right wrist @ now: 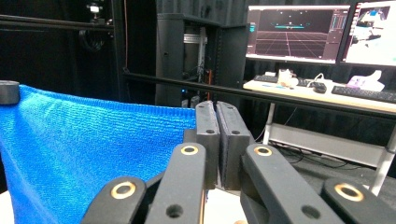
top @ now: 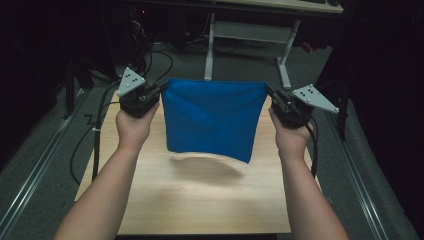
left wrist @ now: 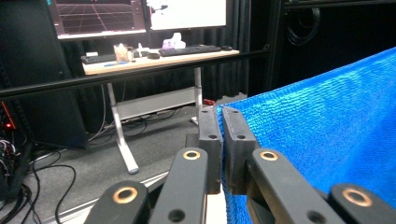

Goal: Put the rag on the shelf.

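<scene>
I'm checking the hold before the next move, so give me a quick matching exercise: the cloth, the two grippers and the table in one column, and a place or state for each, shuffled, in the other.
Things:
1. blue cloth
2. left gripper
3. right gripper
4. wooden table

Places or states:
A. shut on the cloth's top corner at the right of the high view
B. hangs spread in the air above its shadow
C. lies under the cloth, which does not touch it
D. shut on the cloth's top corner at the left of the high view

Pairs: 1-B, 2-D, 3-A, 4-C
</scene>
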The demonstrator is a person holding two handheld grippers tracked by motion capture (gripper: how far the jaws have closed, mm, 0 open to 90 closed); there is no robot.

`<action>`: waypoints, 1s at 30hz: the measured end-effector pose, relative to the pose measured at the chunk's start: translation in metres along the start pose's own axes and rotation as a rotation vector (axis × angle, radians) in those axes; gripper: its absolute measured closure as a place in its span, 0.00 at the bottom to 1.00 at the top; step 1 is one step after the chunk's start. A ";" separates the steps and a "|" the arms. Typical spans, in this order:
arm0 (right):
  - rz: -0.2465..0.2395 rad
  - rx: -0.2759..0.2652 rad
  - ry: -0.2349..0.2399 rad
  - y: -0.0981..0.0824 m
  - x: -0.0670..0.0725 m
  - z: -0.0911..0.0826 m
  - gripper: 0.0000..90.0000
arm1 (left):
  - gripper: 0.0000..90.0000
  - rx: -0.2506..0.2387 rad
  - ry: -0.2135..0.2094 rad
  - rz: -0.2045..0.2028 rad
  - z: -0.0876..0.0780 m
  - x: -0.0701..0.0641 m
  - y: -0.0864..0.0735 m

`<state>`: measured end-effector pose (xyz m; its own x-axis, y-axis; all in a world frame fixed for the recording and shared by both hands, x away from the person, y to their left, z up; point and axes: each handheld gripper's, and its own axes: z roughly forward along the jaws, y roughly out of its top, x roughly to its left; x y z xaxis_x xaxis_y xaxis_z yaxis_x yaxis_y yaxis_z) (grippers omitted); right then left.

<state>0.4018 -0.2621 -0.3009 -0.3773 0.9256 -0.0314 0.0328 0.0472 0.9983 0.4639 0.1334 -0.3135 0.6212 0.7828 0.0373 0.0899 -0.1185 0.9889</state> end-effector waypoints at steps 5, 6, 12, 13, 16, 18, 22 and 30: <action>-0.006 0.002 -0.012 0.005 -0.006 0.017 0.99 | 0.97 -0.005 0.023 0.010 0.015 0.012 0.005; -0.002 0.008 -0.013 0.005 -0.007 0.021 0.99 | 0.97 -0.009 0.029 0.013 0.018 0.014 0.006; -0.007 0.028 -0.034 0.010 -0.017 0.051 0.99 | 0.97 -0.017 0.069 0.015 0.036 0.025 0.011; 0.002 0.033 -0.032 0.011 -0.019 0.056 0.99 | 0.97 -0.016 0.072 0.008 0.039 0.027 0.011; 0.008 0.055 -0.040 0.012 -0.025 0.069 0.99 | 0.97 0.012 0.083 0.012 0.051 0.031 0.011; 0.001 0.076 -0.050 0.010 -0.029 0.079 0.99 | 0.97 0.033 0.098 0.038 0.059 0.032 0.009; -0.017 0.130 -0.060 0.002 -0.036 0.096 0.99 | 0.97 0.092 0.114 0.066 0.074 0.039 0.002; -0.055 0.230 -0.075 -0.022 -0.041 0.118 0.99 | 0.97 0.204 0.092 0.019 0.094 0.046 -0.030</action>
<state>0.5262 -0.2565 -0.3274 -0.3151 0.9440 -0.0976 0.2269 0.1748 0.9581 0.5624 0.1154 -0.3545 0.5515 0.8306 0.0777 0.2407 -0.2476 0.9385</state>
